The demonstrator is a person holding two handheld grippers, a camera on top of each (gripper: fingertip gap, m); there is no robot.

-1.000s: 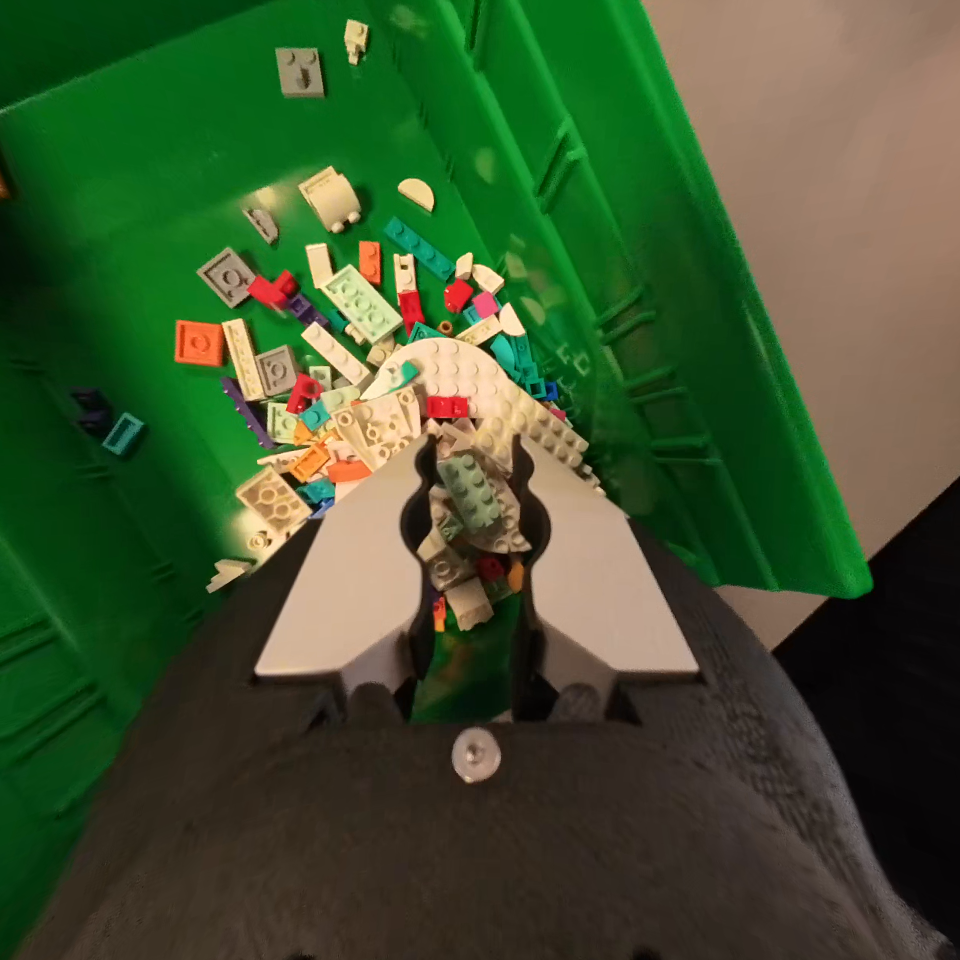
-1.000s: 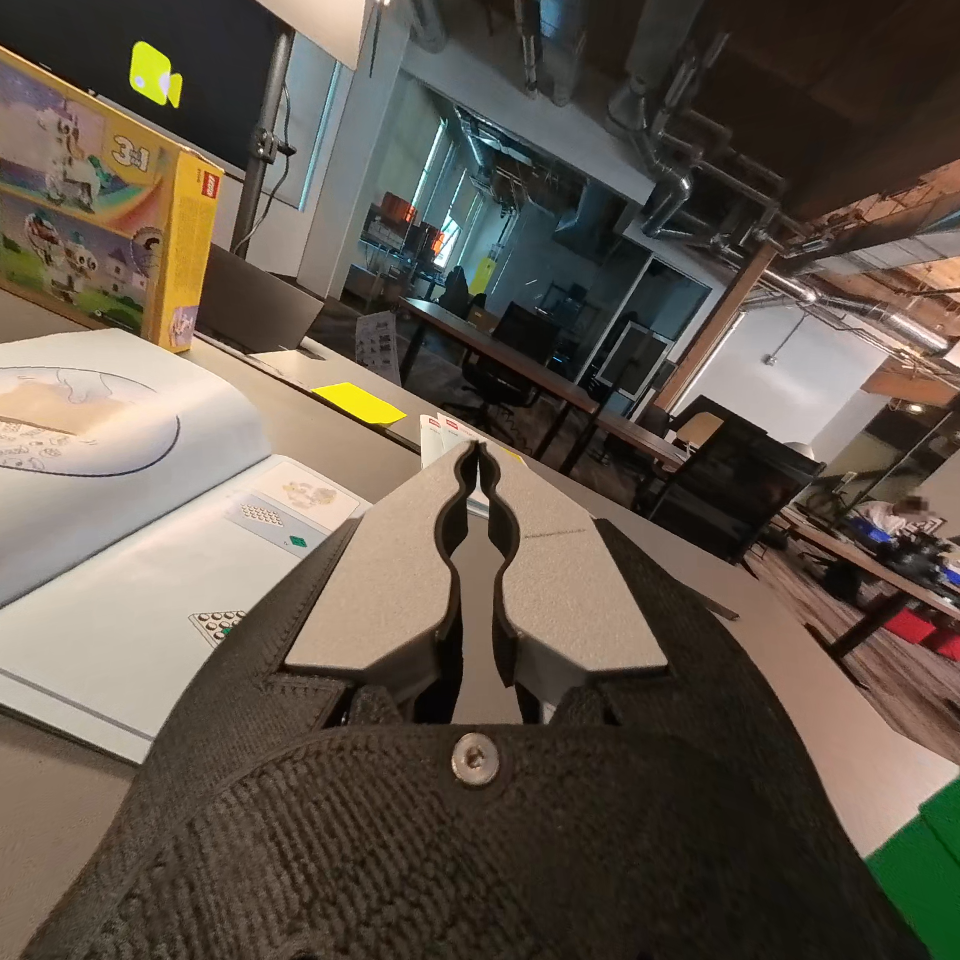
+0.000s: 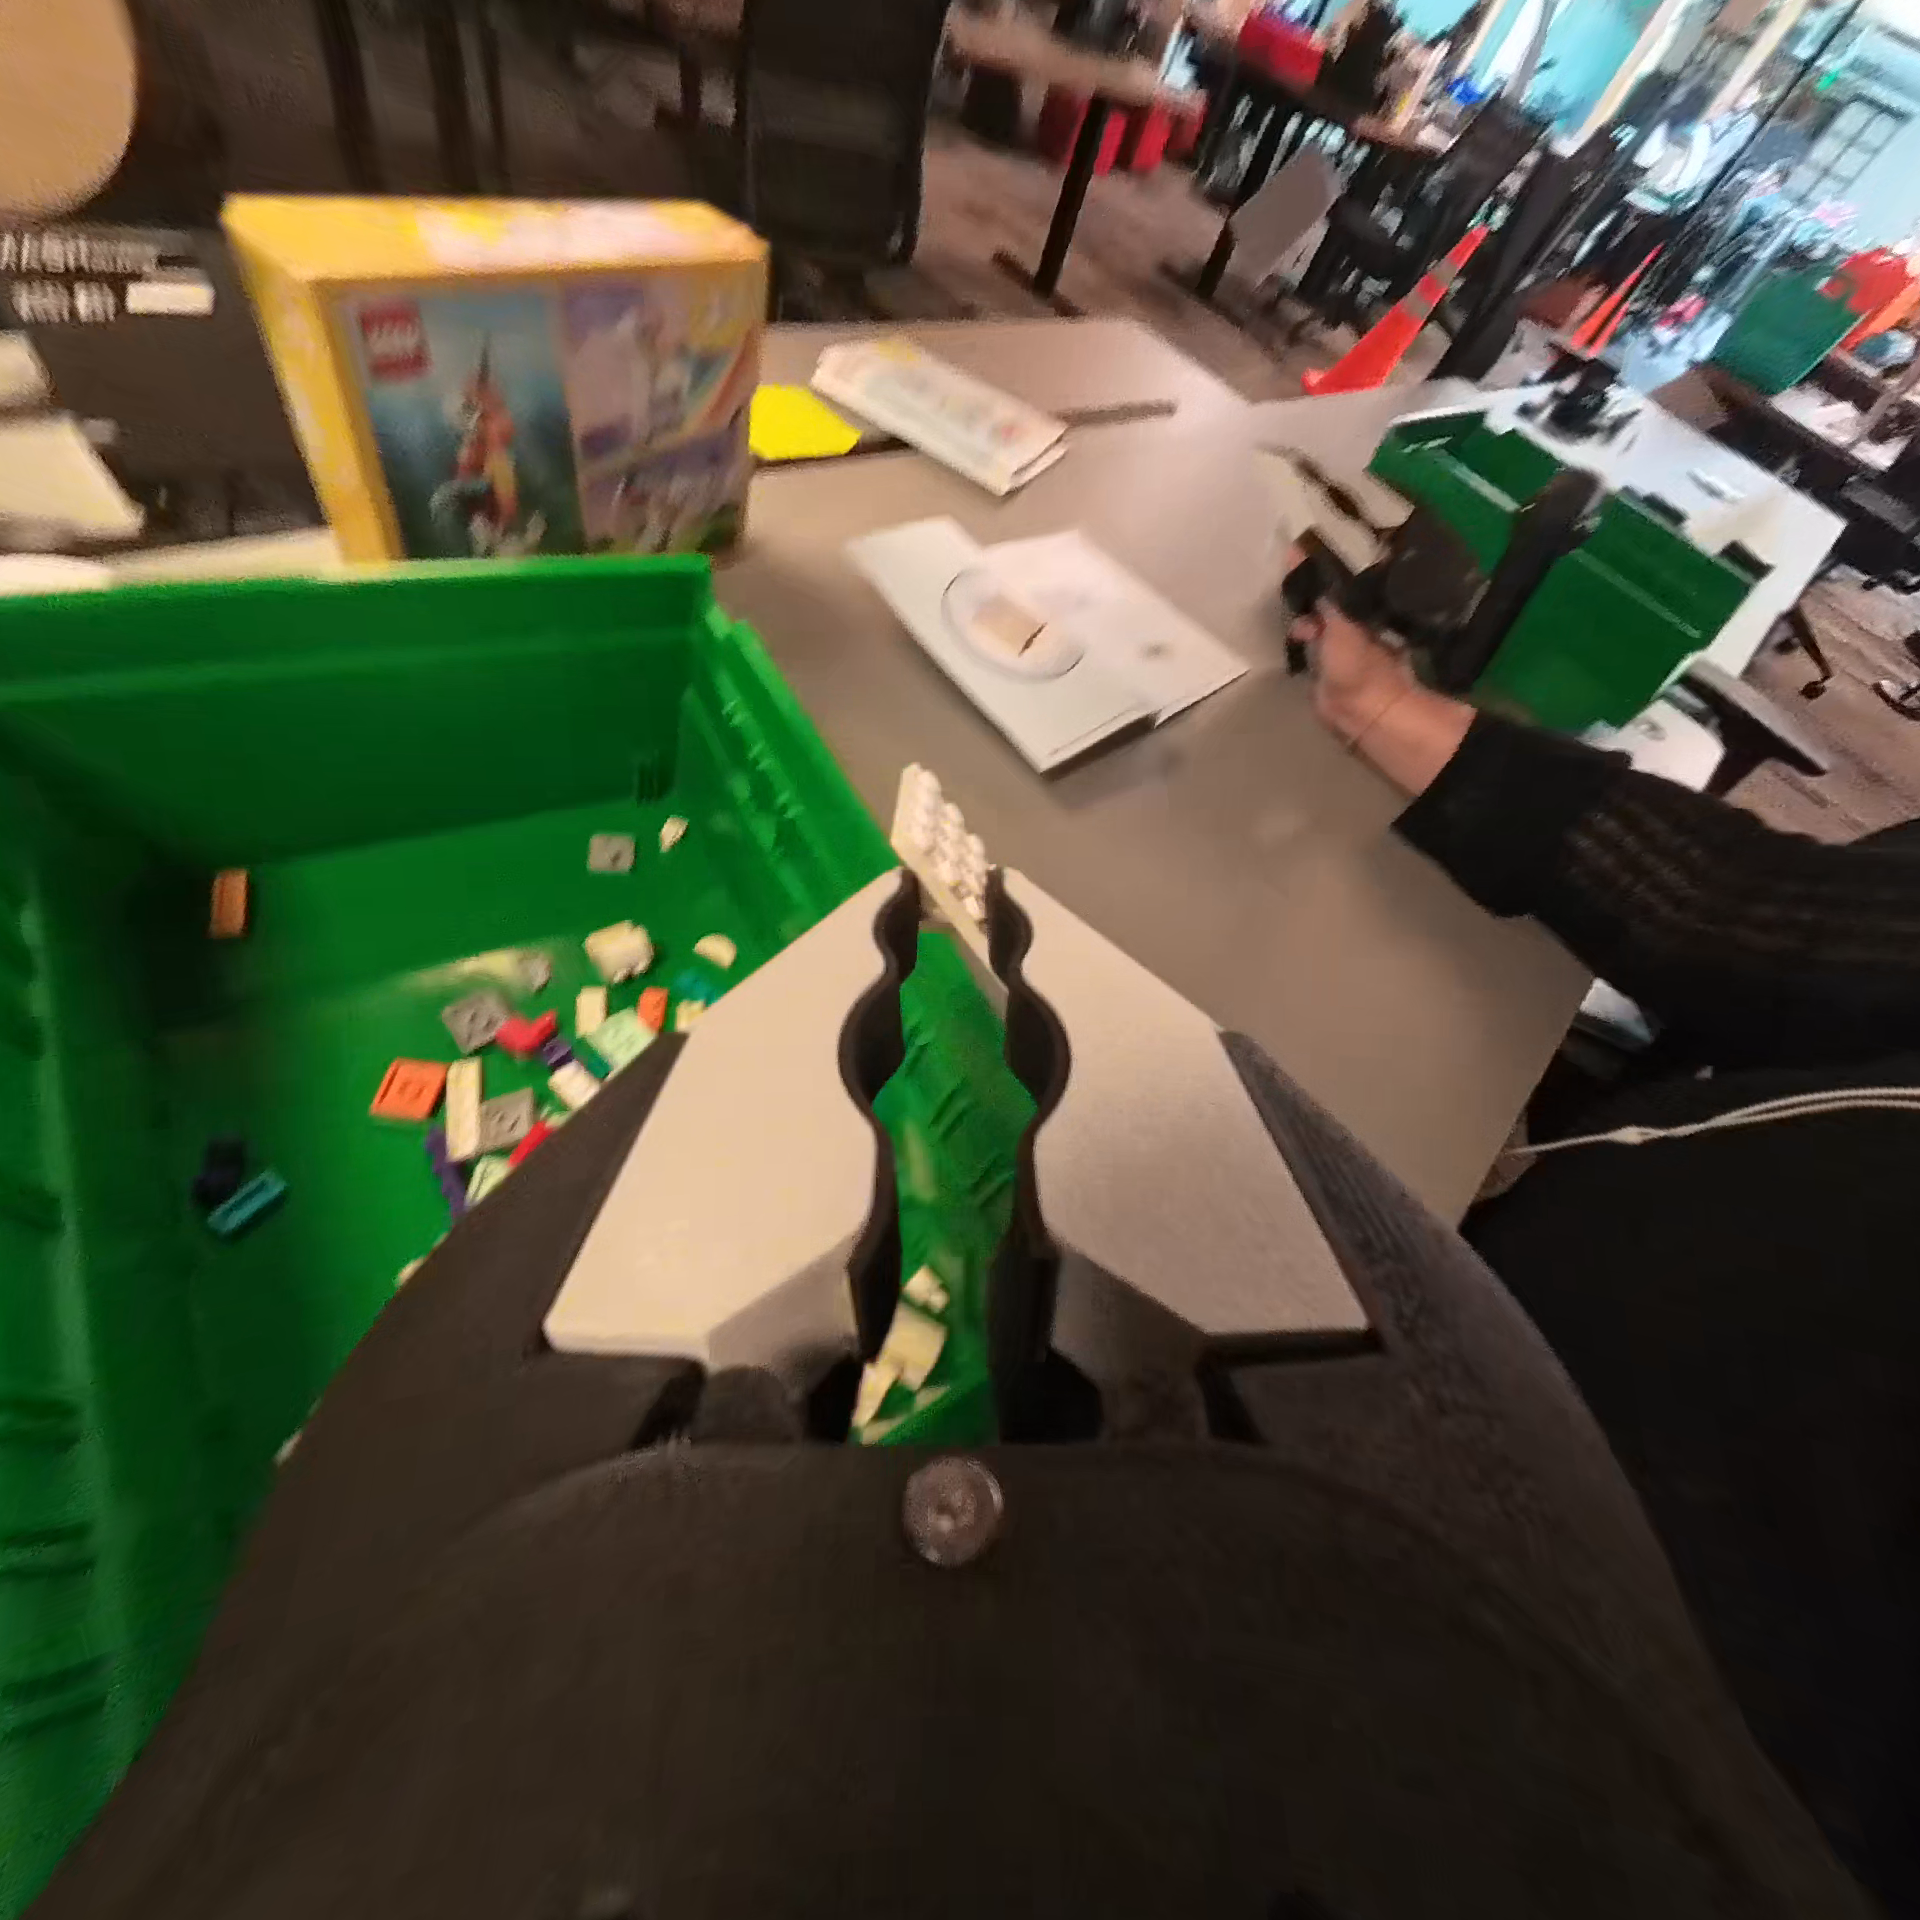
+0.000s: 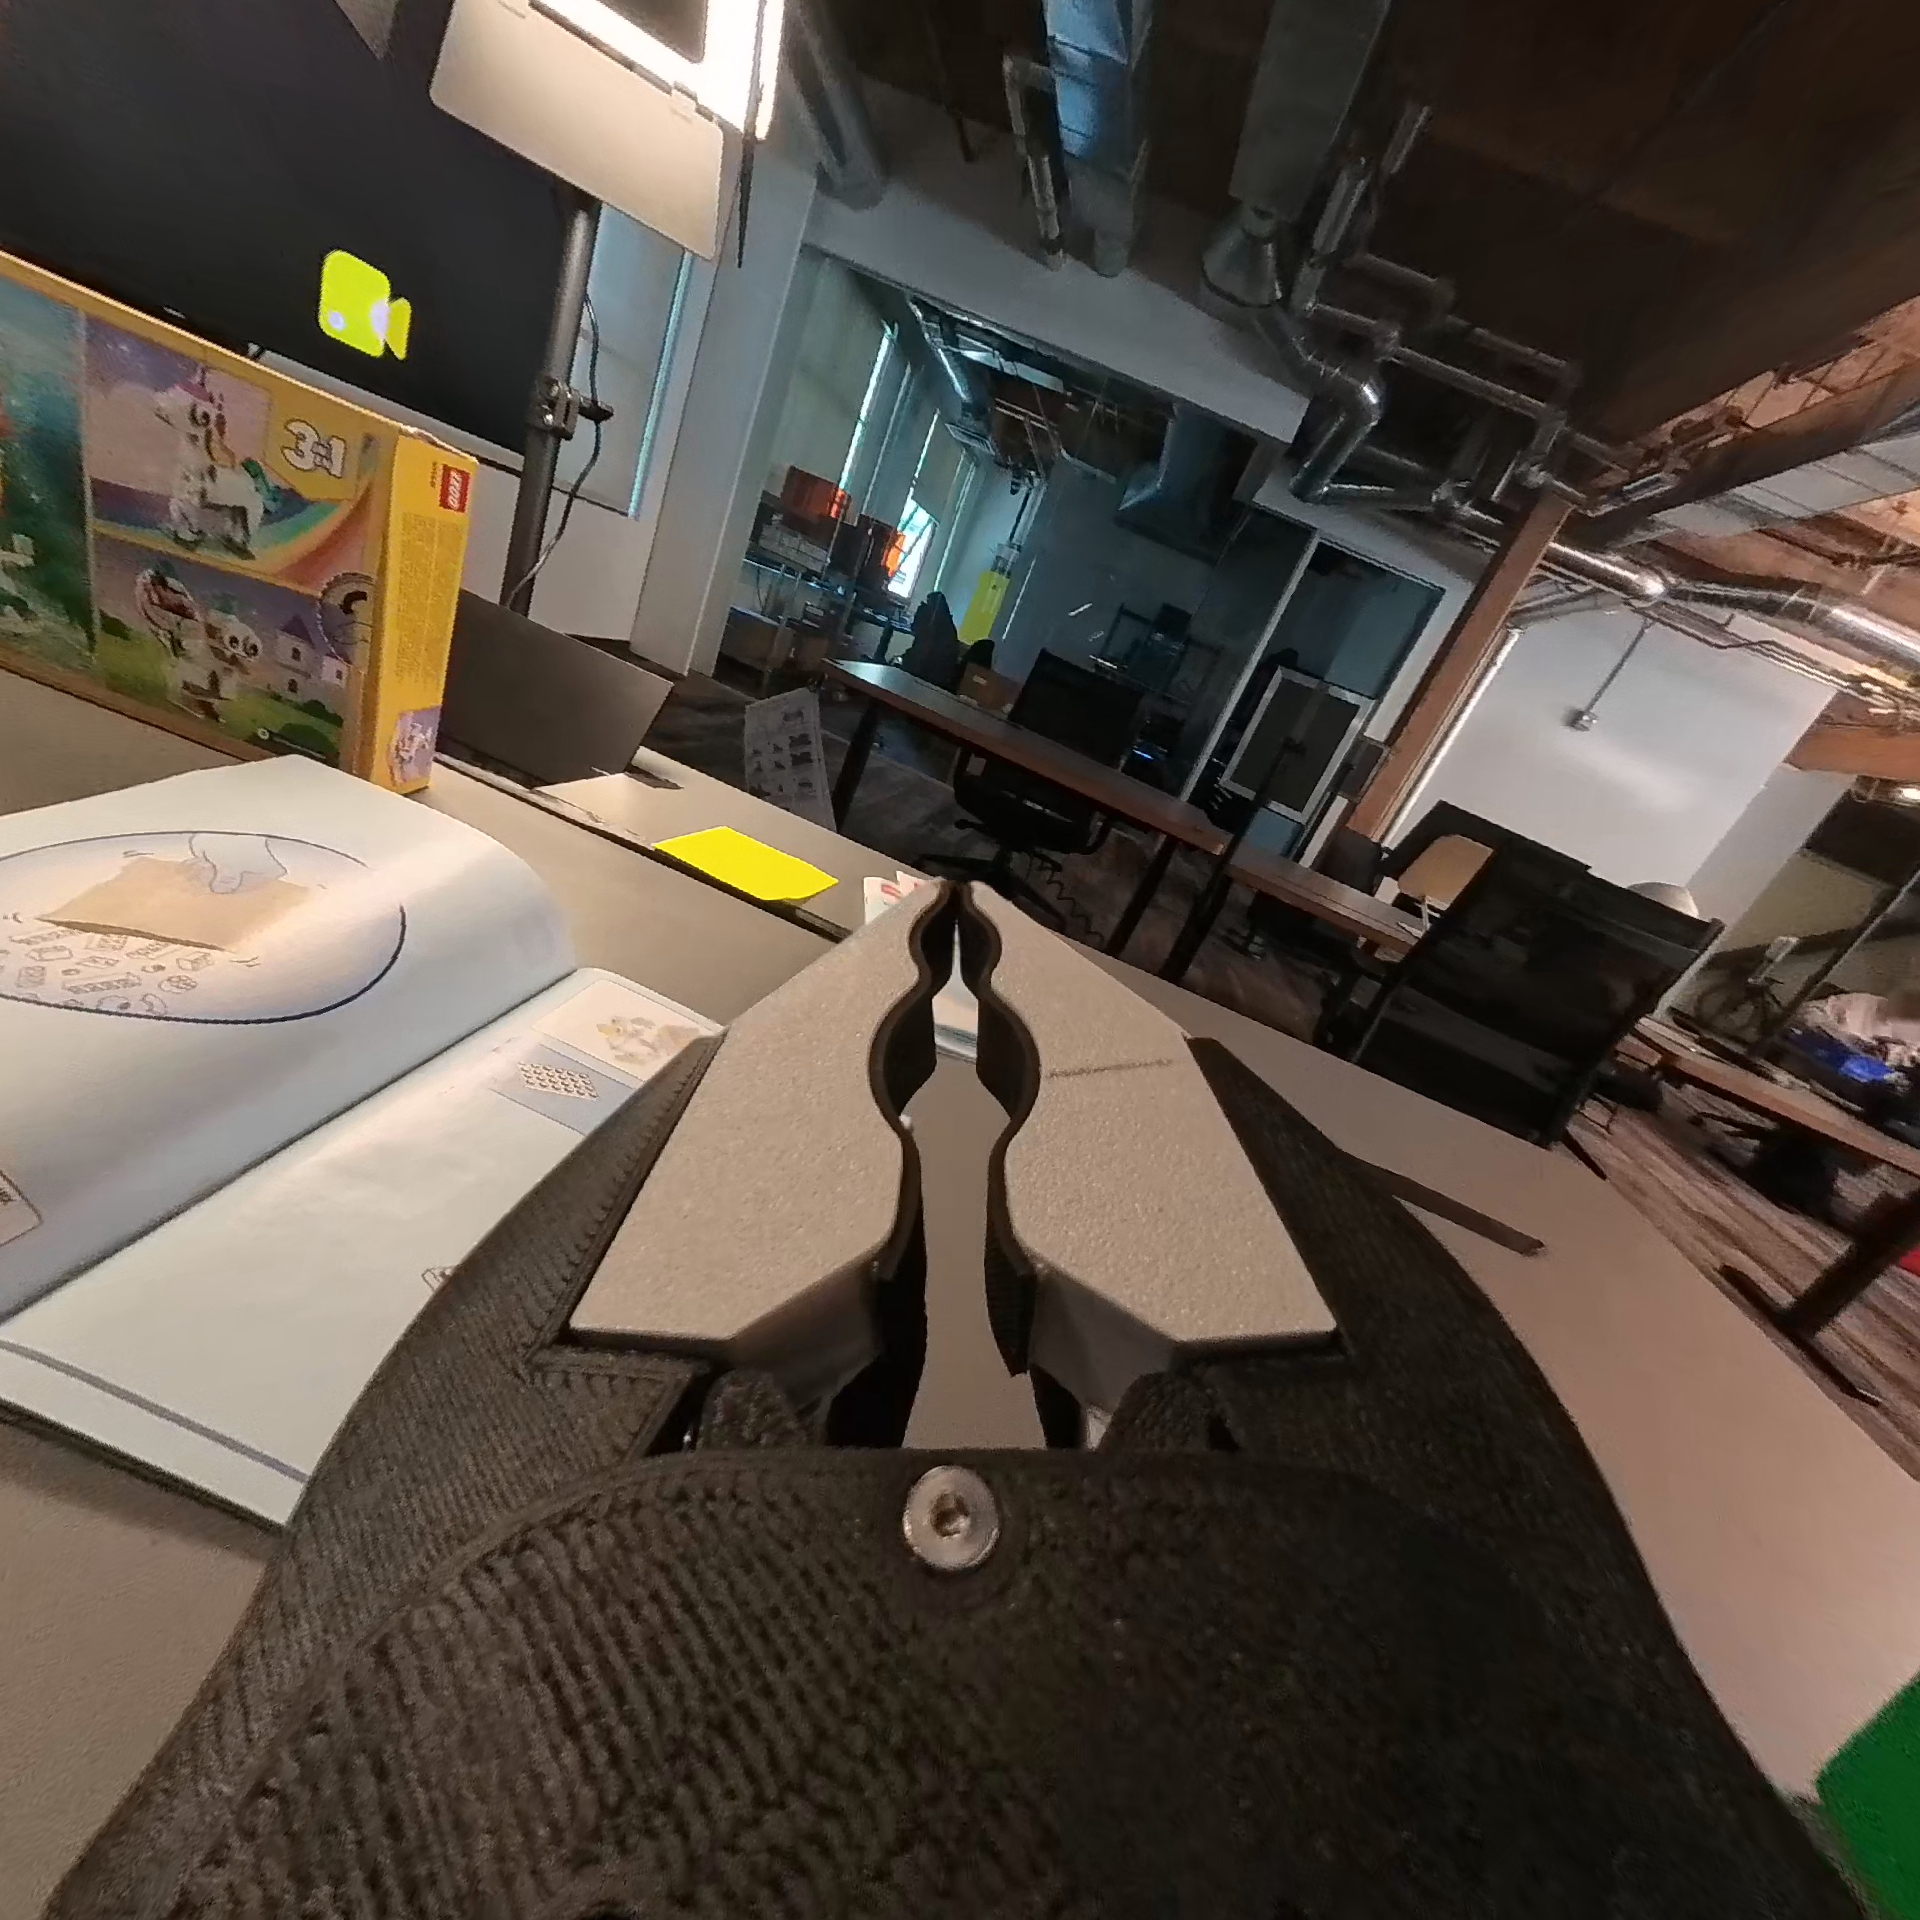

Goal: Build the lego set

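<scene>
My left gripper (image 3: 943,883) pinches what looks like a white studded plate (image 3: 940,842) above the green bin (image 3: 416,675), open booklet (image 3: 1039,634) at one o'clock for reference; right gripper (image 4: 956,902) idle, fingertips pressed together, empty.

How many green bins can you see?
2: the near green bin holding loose bricks, left of the left claw, and a far green bin beyond the person's hand. More may be hidden.
</scene>
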